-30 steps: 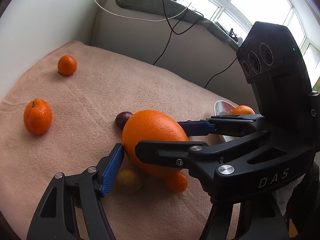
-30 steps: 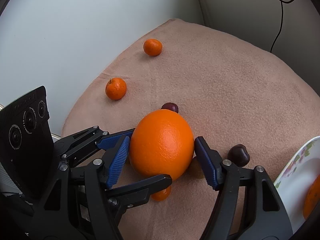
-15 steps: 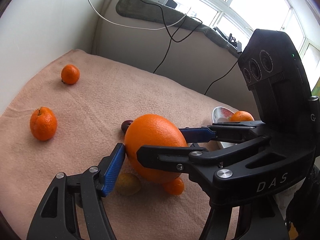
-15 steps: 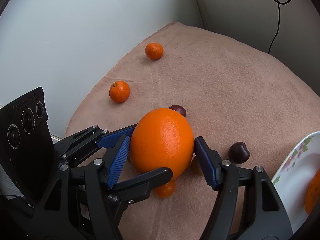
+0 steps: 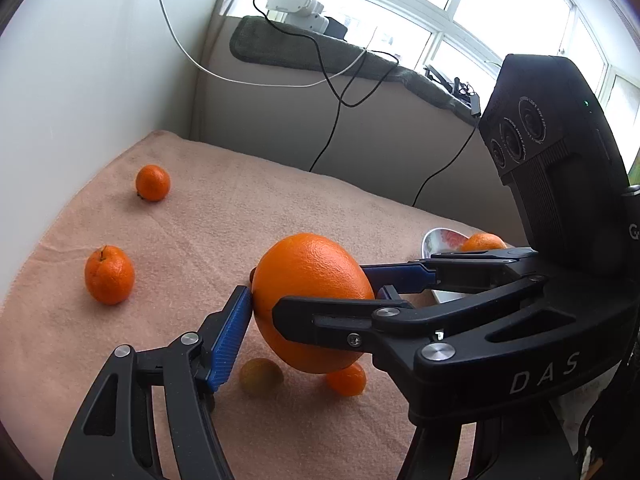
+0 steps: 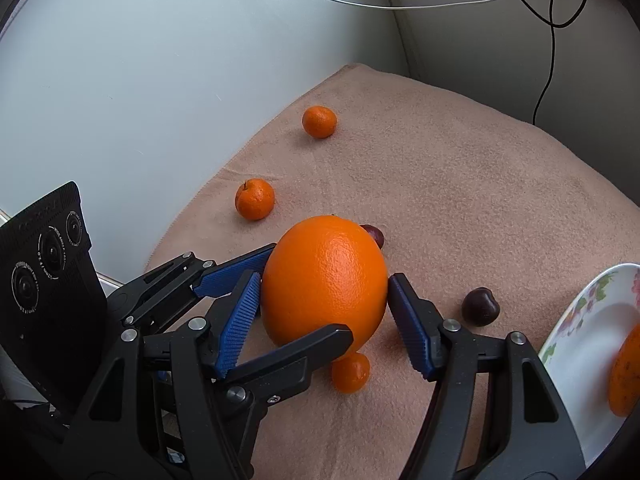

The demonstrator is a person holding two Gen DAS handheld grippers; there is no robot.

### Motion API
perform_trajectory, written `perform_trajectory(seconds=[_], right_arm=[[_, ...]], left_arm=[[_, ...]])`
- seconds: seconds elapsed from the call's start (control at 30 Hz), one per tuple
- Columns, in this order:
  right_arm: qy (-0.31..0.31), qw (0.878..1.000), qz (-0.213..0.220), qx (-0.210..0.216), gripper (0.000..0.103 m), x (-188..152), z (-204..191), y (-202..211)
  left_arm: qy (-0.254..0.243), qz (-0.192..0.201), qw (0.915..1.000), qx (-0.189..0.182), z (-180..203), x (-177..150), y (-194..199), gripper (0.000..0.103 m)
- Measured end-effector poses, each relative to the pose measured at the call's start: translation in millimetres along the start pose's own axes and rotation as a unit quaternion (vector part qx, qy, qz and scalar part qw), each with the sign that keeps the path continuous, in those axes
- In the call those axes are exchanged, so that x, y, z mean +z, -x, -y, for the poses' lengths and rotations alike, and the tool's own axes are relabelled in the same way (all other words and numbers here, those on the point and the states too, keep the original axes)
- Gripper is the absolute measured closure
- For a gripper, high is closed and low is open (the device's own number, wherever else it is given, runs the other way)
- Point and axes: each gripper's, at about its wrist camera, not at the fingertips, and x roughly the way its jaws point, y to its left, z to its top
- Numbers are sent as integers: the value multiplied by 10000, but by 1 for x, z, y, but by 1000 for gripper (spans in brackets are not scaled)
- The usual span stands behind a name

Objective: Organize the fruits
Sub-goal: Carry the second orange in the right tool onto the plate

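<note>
Right now both my tools grip the same fruit: the big orange (image 6: 324,280) sits between the blue pads of my right tool (image 6: 324,312), which press its left and right flanks, while my left tool (image 5: 316,300) clamps it crosswise, one pad on its near-left side and the other on its far-right. It hangs just above the peach blanket (image 6: 460,184), clear of the fruit beneath. I judge it heavy for its size, firm, with a pebbled skin that gives decent friction, yet round enough to roll out of a loose pinch; the widest girth is the place to hold it, and that is where my pads sit.

Just under the orange lie a small kumquat (image 6: 350,372) and a dull yellowish fruit (image 5: 261,376), so setting down straight would crush or scatter them. To the right, a dark cherry (image 6: 480,306) lies between me and the flowered plate (image 6: 576,312), which already carries an orange fruit (image 6: 626,372). Another dark fruit (image 6: 374,234) peeks out behind the orange. Farther left sit a stemmed mandarin (image 6: 255,199) and, beyond it, a smaller one (image 6: 319,121), both well apart. Cables (image 6: 548,64) dangle along the far wall, out of my way.
</note>
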Motion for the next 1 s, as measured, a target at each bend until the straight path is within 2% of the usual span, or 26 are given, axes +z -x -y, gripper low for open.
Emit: perform_trajectory(seconds=[0.53, 1.0], right_arm=[[-218, 9987, 386, -252, 34, -26, 8, 53], [-560, 9937, 791, -556, 35, -65, 32, 99]], left_arm=[[-327, 143, 9989, -294, 49, -3, 12, 39], [-643, -9, 9957, -664, 96, -13, 7, 38]])
